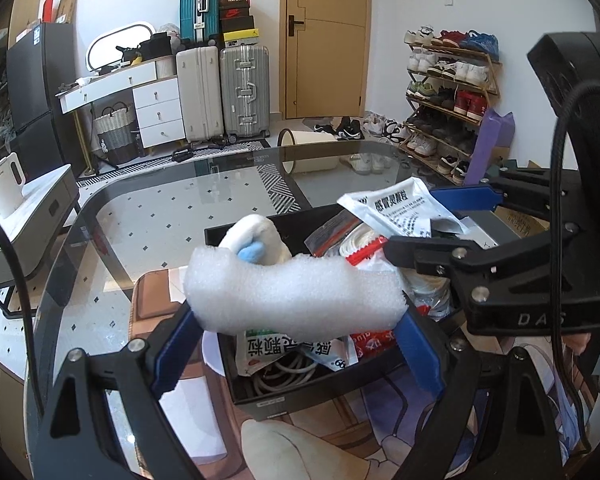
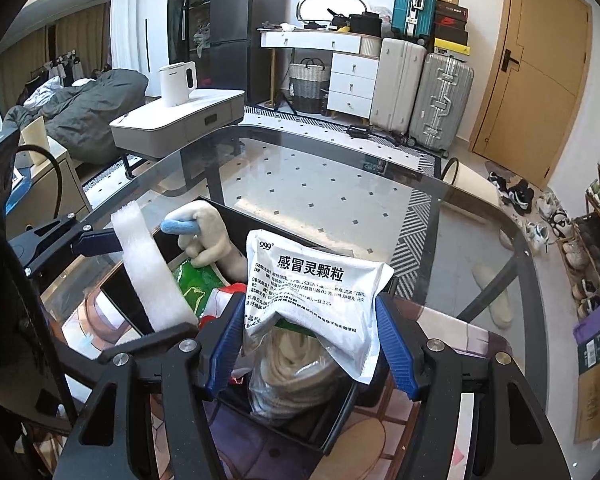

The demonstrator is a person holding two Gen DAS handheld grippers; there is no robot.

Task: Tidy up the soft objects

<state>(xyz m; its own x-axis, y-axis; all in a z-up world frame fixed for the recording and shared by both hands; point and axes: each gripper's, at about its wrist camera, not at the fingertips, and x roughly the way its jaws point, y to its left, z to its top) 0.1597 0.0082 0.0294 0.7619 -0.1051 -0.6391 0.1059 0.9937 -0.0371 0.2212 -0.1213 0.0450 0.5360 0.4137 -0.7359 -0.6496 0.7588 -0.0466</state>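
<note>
We are in a lived-in room: a dark refrigerator [image 2: 242, 20] at the left, a white dresser [image 2: 332, 64] and upright suitcases [image 2: 420, 96] along the back wall, a wooden door [image 2: 540, 76], and a shoe rack [image 1: 448, 96] at the right. In front of us is a glass table [image 2: 300, 184] with a patterned floor showing through it.

On the table sits a black bin [image 1: 268, 402], already crowded. It holds a cream plush toy [image 1: 260, 236] with a blue part, a green packet [image 2: 198, 284], a coil of white cable [image 1: 284, 372], printed sachets and a clear bag of something pale [image 2: 296, 364]. We judge that a good share of the soft things has been gathered here.

Our left gripper [image 1: 296, 340] holds a white foam block [image 1: 292, 292] above the bin. Its blue pads press both ends, set about as wide apart as the block is long, and the foam bows upward.

To the right, our right gripper [image 2: 308, 340] pinches a white medicine sachet [image 2: 316, 280] by its lower part, the fingers partly closed so the packet buckles between them. It too hangs over the bin.

What seems left is to lower both pieces in and release them. A pale soft shape [image 1: 300, 452] near the bottom edge of the left view lies outside the bin; we cannot tell what it is.
</note>
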